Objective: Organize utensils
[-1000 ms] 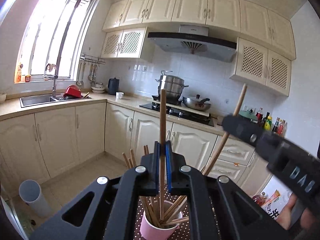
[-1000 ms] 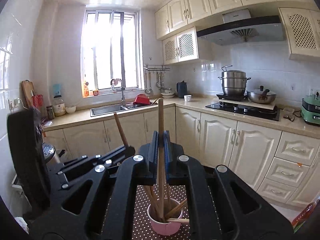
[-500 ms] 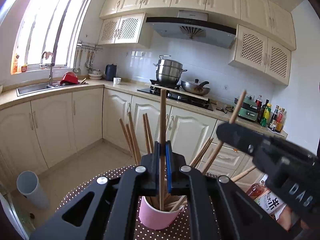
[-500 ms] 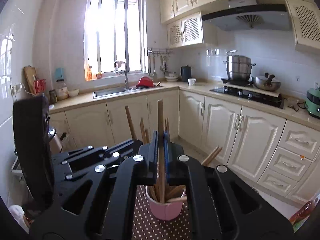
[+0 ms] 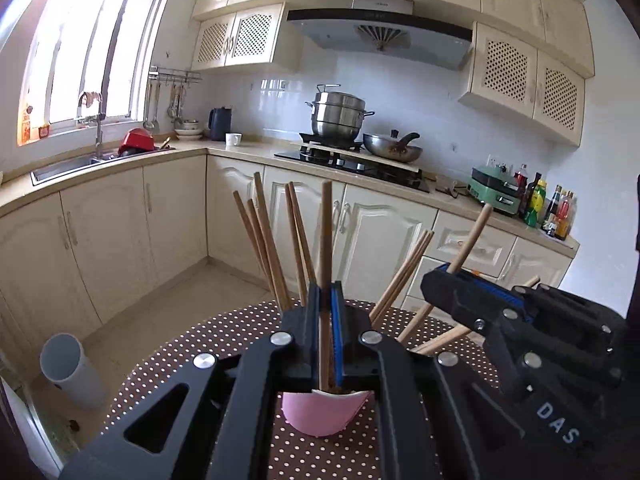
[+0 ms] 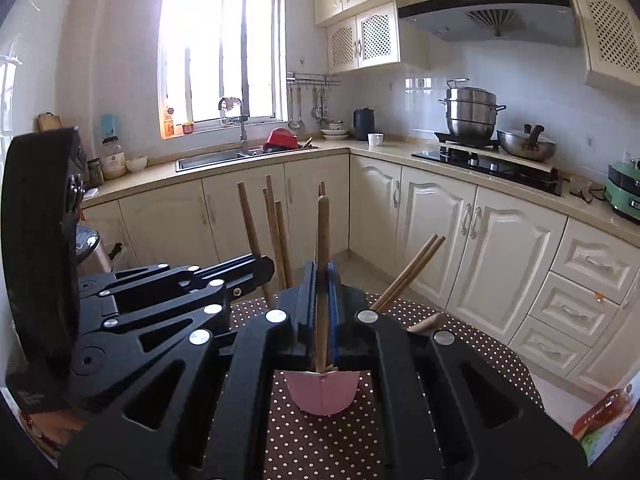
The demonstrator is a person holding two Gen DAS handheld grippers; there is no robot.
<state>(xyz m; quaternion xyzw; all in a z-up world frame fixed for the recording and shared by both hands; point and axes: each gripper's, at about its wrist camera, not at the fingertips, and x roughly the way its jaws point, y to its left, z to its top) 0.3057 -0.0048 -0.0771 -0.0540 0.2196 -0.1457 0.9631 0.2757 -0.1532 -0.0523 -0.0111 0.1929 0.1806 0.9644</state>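
Left gripper (image 5: 325,300) beside right gripper (image 6: 322,280), jaws clamped (both angled slightly downward)

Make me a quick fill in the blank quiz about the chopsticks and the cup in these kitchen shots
1. The left gripper is shut on a single wooden ____.
2. The cup under both grippers is coloured ____.
3. The cup stands on a brown cloth with white ____.
4. The right gripper holds its chopstick nearly ____.

Missing words: chopstick; pink; dots; upright
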